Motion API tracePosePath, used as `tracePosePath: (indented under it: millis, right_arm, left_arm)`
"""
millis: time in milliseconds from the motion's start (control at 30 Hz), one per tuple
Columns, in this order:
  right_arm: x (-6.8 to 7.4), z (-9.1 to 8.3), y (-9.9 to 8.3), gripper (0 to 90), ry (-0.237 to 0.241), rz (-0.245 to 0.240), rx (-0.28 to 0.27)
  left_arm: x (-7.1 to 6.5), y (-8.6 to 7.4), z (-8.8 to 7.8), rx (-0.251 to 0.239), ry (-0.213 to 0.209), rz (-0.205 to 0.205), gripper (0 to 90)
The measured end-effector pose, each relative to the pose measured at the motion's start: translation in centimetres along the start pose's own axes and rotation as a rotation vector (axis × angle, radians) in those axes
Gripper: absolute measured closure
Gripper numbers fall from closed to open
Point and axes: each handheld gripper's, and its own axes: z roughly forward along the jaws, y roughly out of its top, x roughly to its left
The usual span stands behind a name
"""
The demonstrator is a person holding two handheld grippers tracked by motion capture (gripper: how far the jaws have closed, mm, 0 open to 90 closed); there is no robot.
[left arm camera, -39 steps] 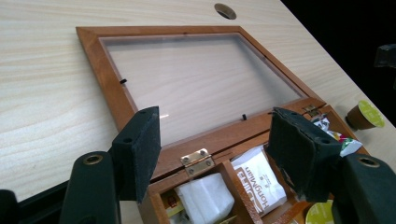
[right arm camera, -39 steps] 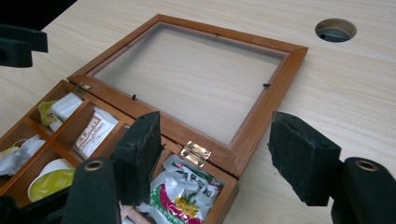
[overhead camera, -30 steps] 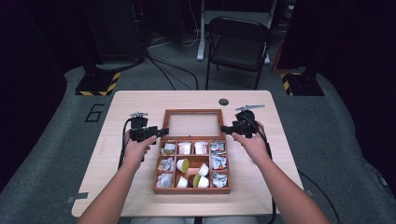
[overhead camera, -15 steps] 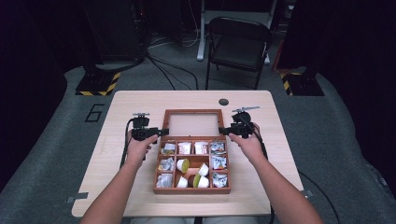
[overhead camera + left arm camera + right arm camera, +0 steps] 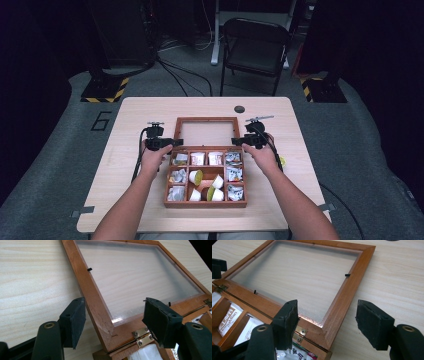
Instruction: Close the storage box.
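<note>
Forearms in from the near edge of the pale wooden desk point(image 5: 125, 200), one on either side of a wooden compartment box point(image 5: 205, 203) standing near the front middle. Nine compartments in three rows, stuffed with sachets point(image 5: 198, 158) and small white cups point(image 5: 218, 181), some showing yellow-green. At the box's far edge, small brass hinges point(image 5: 142, 336) joining it to the glazed lid point(image 5: 206, 120), thrown fully back and lying flat on the desk just beyond the box, wood grain visible through its frosted pane point(image 5: 297, 272). Left gripper point(image 5: 172, 143) at the lid's near left corner, right gripper point(image 5: 234, 142) at its near right corner, both low over the hinge line. In the left gripper view, jaws spread, straddling the lid's corner frame, one pad point(image 5: 75, 321) out over bare desk, the other over the hinge rail, neither pressing on the wood. In the right gripper view, likewise spread jaws astride the opposite corner, one pad point(image 5: 288, 318) over the hinged rail near a brass hinge, the other point(image 5: 373, 323) out over the desk, clear of the frame. Farther out on the desk, a small dark round disc point(image 5: 239, 109) beyond the lid's right corner. Past the desk, grey floor with a painted numeral six point(image 5: 101, 120), black cables, hazard-striped bases point(image 5: 105, 90) and a black folding chair point(image 5: 254, 47).
</note>
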Motion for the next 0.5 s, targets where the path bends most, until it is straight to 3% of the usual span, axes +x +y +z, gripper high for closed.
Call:
tracePosePath:
  millis: [433, 500]
  right_arm:
    - [0.4, 1.3, -0.1, 33.2, -0.01, 0.029, 0.047]
    - [0.4, 1.4, -0.1, 31.9, -0.009, 0.036, 0.049]
  left_arm:
    - [-0.1, -0.1, 0.6, 0.019, 0.03, -0.01, 32.5]
    - [0.0, -0.1, 0.7, 0.024, 0.033, 0.003, 31.9]
